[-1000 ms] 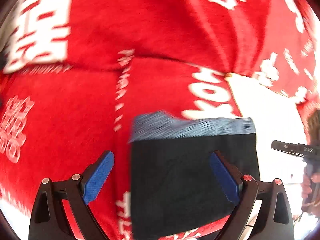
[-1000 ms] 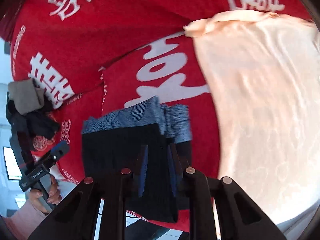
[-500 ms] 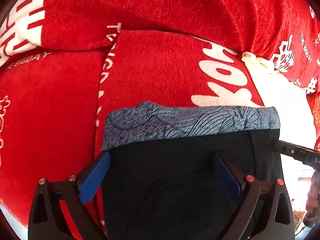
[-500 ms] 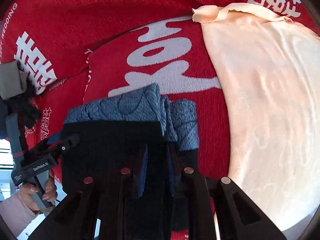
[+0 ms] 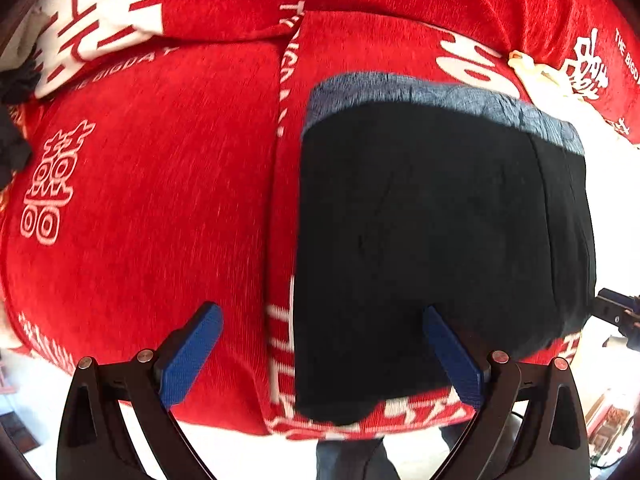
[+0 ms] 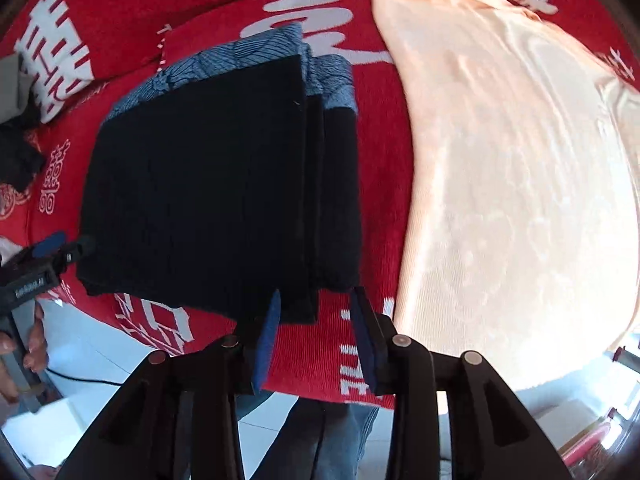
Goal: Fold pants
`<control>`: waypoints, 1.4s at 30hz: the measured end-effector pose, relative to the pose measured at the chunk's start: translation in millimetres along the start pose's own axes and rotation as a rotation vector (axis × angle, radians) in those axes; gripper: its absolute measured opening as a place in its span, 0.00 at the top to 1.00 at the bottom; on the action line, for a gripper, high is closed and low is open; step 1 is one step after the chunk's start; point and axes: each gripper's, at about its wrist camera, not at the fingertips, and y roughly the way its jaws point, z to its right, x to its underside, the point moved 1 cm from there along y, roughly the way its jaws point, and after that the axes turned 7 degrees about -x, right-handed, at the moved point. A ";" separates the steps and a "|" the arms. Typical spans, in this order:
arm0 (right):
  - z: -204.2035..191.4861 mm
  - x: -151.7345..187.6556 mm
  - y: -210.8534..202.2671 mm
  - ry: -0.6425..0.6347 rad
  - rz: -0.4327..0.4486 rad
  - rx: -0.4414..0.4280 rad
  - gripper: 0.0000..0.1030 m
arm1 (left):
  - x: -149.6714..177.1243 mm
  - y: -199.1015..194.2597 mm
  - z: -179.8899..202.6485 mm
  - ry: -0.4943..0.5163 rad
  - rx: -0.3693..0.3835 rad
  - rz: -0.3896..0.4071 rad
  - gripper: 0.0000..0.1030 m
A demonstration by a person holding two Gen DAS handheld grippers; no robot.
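A: we see a red cloth (image 5: pixel 140 200), ribbed plush with white print, covering the surface; a peach sheet (image 6: pixel 500 160), smooth and faintly embossed, lies on its right side.

B: pants (image 6: pixel 200 180) are a flat black folded rectangle on the red cloth, just left of the sheet; grey-blue patterned band along the far edge.

A: left gripper (image 5: pixel 320 356) spread wide, empty, over the near edge; right gripper (image 6: pixel 316 336) parted, holding nothing, just off the pants' near right corner.
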 end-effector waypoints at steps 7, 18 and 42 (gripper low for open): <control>2.6 2.9 -18.4 0.052 -0.025 0.011 0.51 | 15.5 -29.6 12.2 0.054 -0.018 -0.002 0.02; -44.9 17.3 -65.1 0.017 0.020 -0.002 0.23 | 10.2 -89.6 28.4 0.056 -0.028 0.030 0.02; -95.4 11.6 -115.3 -0.022 0.078 0.061 0.14 | 9.0 -140.4 19.5 0.034 -0.042 0.054 0.02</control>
